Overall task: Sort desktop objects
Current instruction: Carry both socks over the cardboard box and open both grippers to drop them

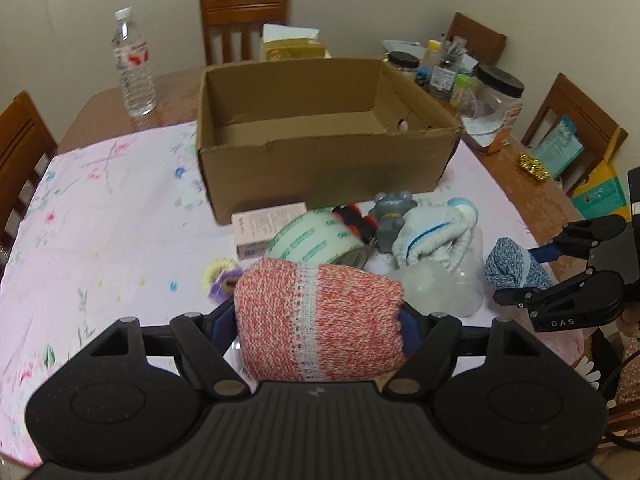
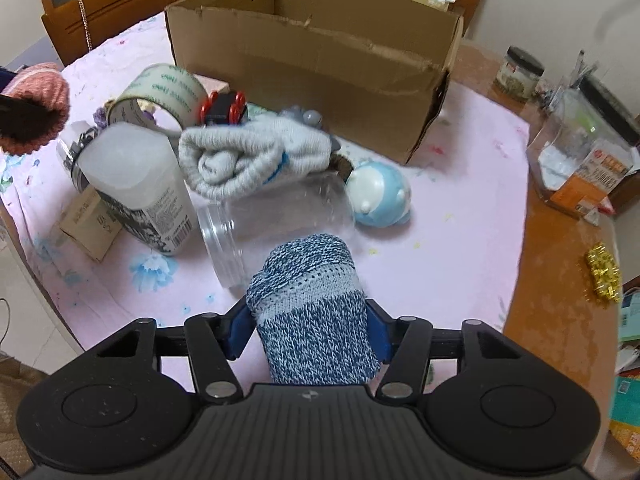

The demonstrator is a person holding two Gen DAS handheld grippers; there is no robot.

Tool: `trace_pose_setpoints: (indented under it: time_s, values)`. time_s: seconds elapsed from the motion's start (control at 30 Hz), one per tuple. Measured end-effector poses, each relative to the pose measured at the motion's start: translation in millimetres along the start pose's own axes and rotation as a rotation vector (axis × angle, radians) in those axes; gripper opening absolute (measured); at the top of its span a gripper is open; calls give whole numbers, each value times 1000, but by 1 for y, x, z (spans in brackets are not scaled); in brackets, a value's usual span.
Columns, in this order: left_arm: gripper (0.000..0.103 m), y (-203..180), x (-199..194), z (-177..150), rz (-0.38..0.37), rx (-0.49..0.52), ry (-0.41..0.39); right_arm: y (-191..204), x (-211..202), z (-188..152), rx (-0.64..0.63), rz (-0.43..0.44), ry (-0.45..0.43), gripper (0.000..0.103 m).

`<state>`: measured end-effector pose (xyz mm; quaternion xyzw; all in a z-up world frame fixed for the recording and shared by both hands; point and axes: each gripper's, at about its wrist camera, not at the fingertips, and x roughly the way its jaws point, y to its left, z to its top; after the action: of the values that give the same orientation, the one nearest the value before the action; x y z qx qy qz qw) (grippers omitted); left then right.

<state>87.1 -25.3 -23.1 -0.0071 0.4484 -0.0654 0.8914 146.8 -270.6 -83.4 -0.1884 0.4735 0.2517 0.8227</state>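
The red-and-white marled sock [image 1: 320, 324] had a pale band; the blue-marled sock [image 2: 316, 320] likewise. The cloth [image 1: 104, 200] was pink, seemingly floral.

not much legible here tbh. The right gripper [image 1: 560, 280] has "DAS" in pale letters on its lower black finger, seen from the left wrist cam. The tape roll [image 1: 316, 240] has repeating green print and the lying bottle [image 2: 136, 184] has a barcode label, but both are too blurry to read

Water bottle [image 1: 133, 65], wooden chairs [image 1: 243, 24], black-lidded jars [image 1: 499, 100] w/ clutter at table's far edge.
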Motion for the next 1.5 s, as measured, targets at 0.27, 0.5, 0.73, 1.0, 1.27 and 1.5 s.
trace_pose_setpoints:
  time_s: [0.27,0.5,0.73,1.0,1.27,1.5]
  values:
    - [76,1,-1,26,-47,47,-33,-6,-25,17,31,-50,-38,62]
    - [76,6,4,51,-52,69,-58,-8,-40,53,20,-31,-100,62]
    - [76,12,12,79,-56,78,-78,-13,-45,92,-26,-28,-148,62]
    - [76,23,20,120,-30,84,-130,-22,-42,136,-70,-32,-174,62]
    - [76,34,42,153,-14,87,-126,-35,-26,178,-80,-21,-172,62]
    - [77,40,67,173,5,91,-118,-45,-6,211,-70,-20,-166,62]
